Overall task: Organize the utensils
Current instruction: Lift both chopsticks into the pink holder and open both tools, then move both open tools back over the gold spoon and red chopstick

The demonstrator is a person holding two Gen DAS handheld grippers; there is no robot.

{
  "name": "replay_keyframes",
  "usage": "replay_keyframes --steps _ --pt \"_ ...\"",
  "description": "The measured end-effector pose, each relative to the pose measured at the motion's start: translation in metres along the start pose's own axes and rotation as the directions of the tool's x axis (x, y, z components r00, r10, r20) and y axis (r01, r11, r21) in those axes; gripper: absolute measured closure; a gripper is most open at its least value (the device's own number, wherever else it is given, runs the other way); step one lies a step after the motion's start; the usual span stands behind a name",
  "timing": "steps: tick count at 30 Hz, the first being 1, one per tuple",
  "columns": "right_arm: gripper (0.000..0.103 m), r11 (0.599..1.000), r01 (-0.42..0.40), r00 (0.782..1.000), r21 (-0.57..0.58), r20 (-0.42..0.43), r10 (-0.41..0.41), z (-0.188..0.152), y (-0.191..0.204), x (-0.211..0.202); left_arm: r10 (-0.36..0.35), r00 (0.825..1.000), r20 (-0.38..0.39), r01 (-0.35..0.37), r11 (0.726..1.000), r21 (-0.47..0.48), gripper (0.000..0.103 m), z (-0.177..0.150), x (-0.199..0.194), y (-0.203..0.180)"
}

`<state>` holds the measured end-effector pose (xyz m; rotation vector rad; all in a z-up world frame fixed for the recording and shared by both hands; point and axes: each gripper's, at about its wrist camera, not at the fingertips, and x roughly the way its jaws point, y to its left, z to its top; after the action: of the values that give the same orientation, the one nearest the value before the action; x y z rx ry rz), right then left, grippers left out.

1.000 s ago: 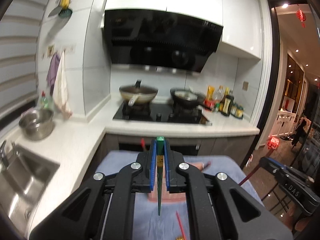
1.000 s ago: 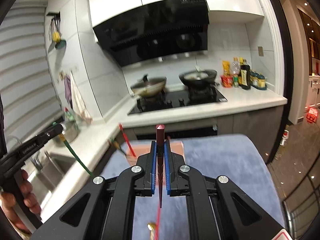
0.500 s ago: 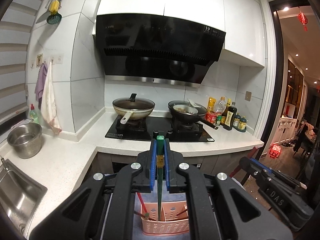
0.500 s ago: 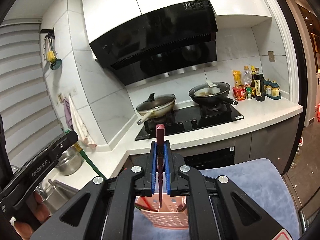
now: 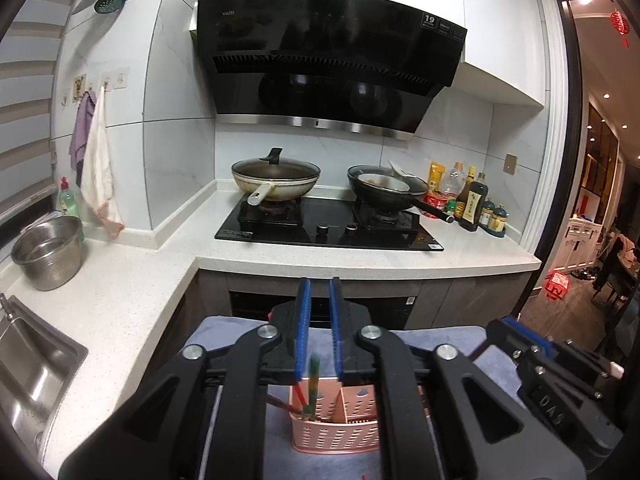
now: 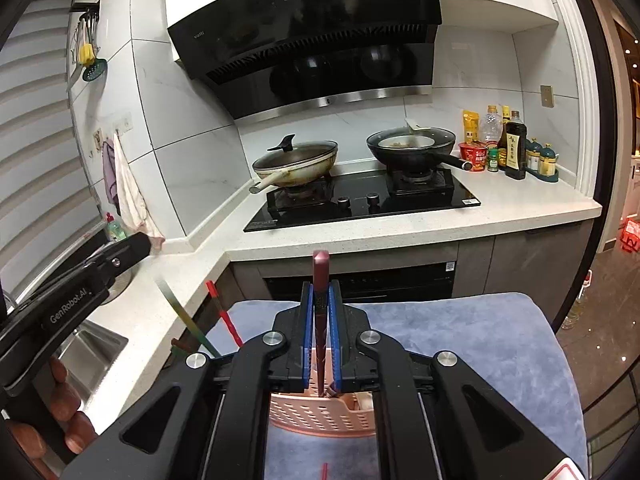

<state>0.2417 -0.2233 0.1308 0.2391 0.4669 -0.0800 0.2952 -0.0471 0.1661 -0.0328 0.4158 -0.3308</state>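
Observation:
A pink slotted basket [image 5: 336, 436] stands on a blue-grey cloth [image 5: 224, 328], just below both grippers. My left gripper [image 5: 319, 292] is opening, its blue pads apart. A green chopstick [image 5: 313, 376], blurred, drops free between them into the basket's left compartment beside a red chopstick [image 5: 298, 392]. My right gripper [image 6: 321, 286] is starting to open. A dark red chopstick [image 6: 321, 280] still stands upright between its pads, tip down in the basket [image 6: 316, 412]. In the right wrist view the green chopstick [image 6: 184, 320] and the red chopstick [image 6: 224, 314] lean left.
Behind the cloth [image 6: 460, 340] runs a white counter [image 5: 360, 256] with a black hob, a lidded wok [image 5: 276, 176] and a dark pan [image 5: 384, 188]. Bottles [image 5: 472, 200] stand at its right end. A steel pot [image 5: 48, 252] and a sink [image 5: 28, 364] lie left. A hand [image 6: 60, 412] holds the left gripper.
Both grippers came forward over the pink basket. The left jaws parted and the green chopstick slid down out of them. The dark red chopstick stays between the right pads.

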Motion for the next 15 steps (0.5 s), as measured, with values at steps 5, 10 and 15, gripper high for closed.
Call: replay_keyframes --steps 5,10,15 --pt "0.078 1.000 -0.011 0.999 0.016 0.036 0.011 0.007 -0.001 -0.021 0.032 0.999 0.017 -0.032 0.999 -0.005 0.058 -0.002 -0.017 0.002" --pt "0.077 1.000 -0.019 0.998 -0.021 0.062 0.021 0.005 0.009 -0.051 0.040 0.999 0.009 -0.040 0.999 -0.015 0.057 -0.007 -0.042 0.005" --pt "0.072 0.998 -0.025 0.998 -0.056 0.053 0.028 -0.018 0.013 -0.082 0.057 0.998 -0.002 -0.057 0.998 -0.020 0.045 -0.025 -0.074 0.009"
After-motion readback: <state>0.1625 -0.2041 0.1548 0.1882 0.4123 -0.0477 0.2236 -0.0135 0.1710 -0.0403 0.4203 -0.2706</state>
